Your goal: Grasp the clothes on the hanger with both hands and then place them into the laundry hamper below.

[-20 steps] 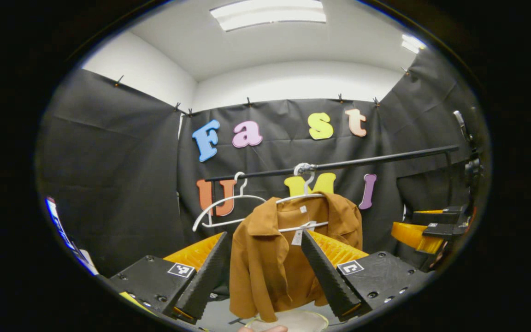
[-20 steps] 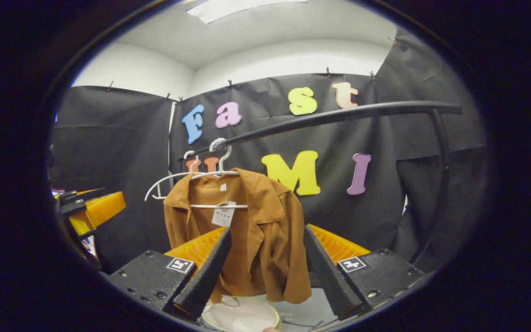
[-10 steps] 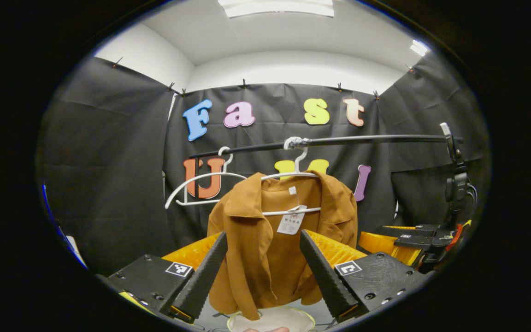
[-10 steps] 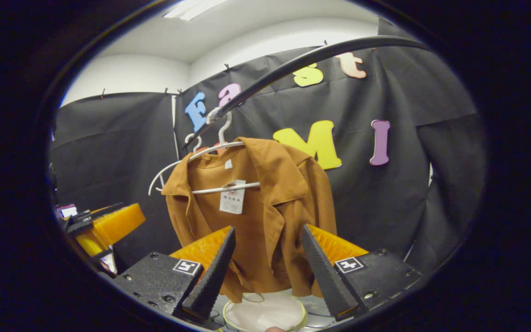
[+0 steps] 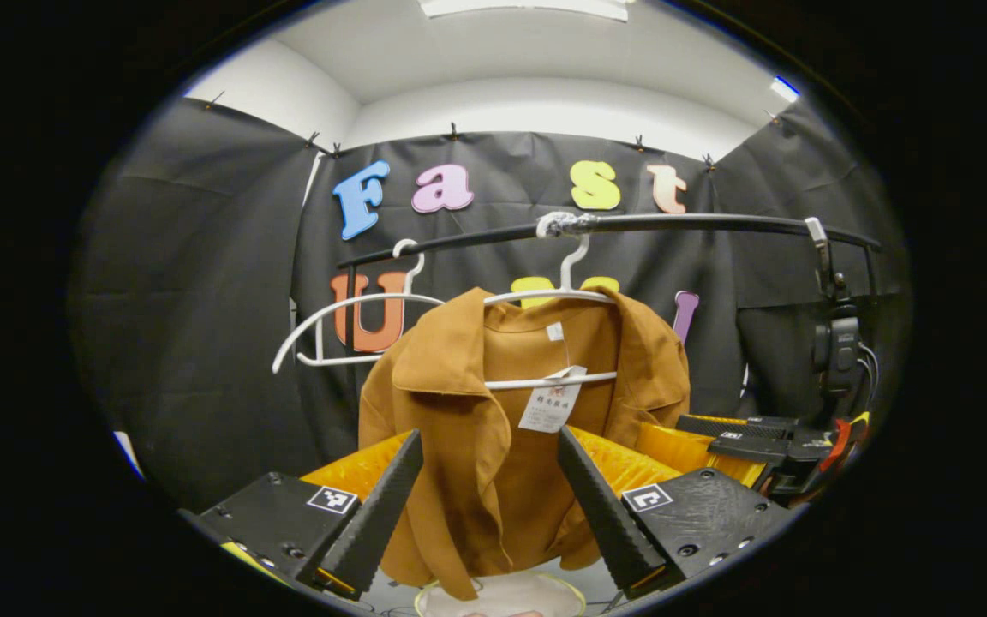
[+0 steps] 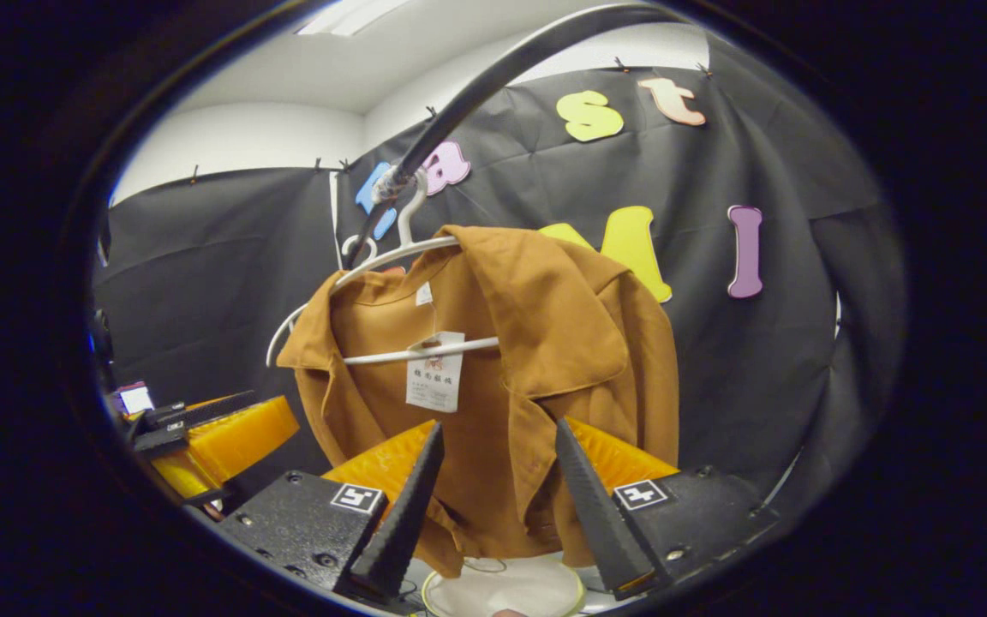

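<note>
A brown jacket (image 5: pixel 459 403) hangs on a white hanger (image 5: pixel 575 257) from a black rod (image 5: pixel 699 223), with a paper tag on the hanger's bar. My left gripper (image 5: pixel 487 514) is open, and the jacket's front shows ahead between its fingers. My right gripper (image 6: pixel 493 514) is open too, close under the jacket (image 6: pixel 562 317) on its right-shoulder side. The right gripper (image 5: pixel 750 433) also shows at the far right of the left gripper view. In the right gripper view, the left gripper (image 6: pixel 219 424) sits at the far left. The hamper's pale round opening (image 6: pixel 502 590) lies below the hem.
An empty white hanger (image 5: pixel 331 321) hangs on the same rod left of the jacket. The rod (image 6: pixel 493 86) runs overhead close to the right gripper, and its upright post (image 5: pixel 828 283) stands at the right. Black cloth walls close in the booth on three sides.
Both grippers have moved up and closer to the jacket, which now looks larger. The right gripper has come in under the rod by the right shoulder. Both stay open.
</note>
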